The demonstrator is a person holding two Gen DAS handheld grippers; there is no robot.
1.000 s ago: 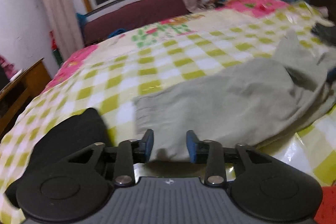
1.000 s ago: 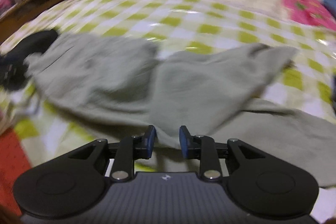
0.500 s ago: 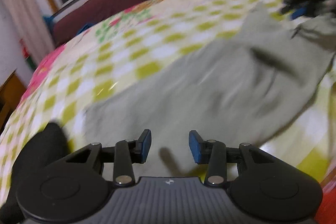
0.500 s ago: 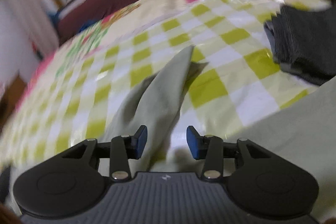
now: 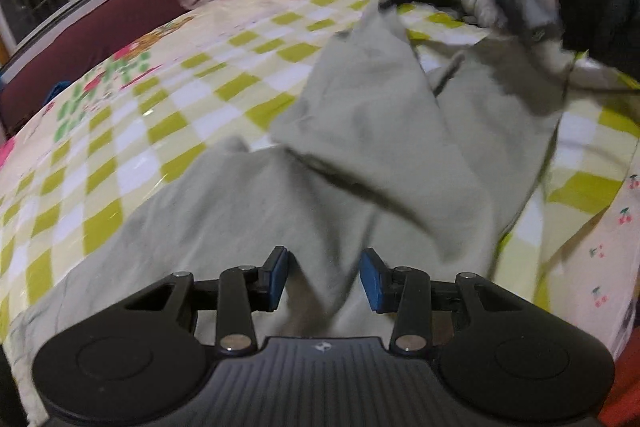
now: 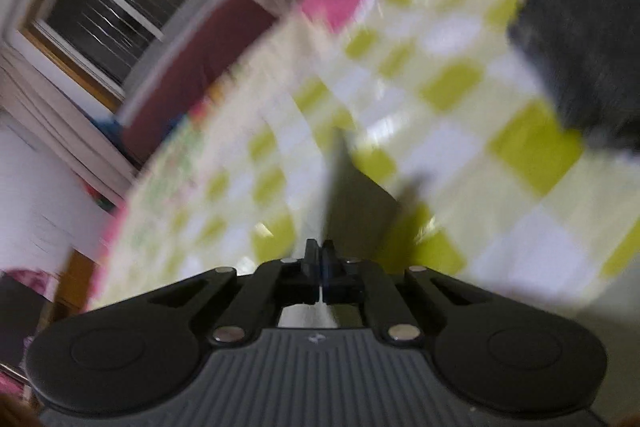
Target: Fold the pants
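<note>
I find the right tongs (image 6: 321, 263) have just closed onto a raised corner of the pants (image 5: 360, 163) spread on the bed (image 5: 168, 115), while the left tongs (image 5: 323, 277), apart, straddle a ridge of cloth; next they must clamp before folding.

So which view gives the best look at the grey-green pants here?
The left wrist view: the grey-green pants spread across the checkered bedspread, one corner lifted by the right gripper, while the left gripper is open above them. The blurred right wrist view shows only a sliver of fabric pinched by the shut gripper.
</note>
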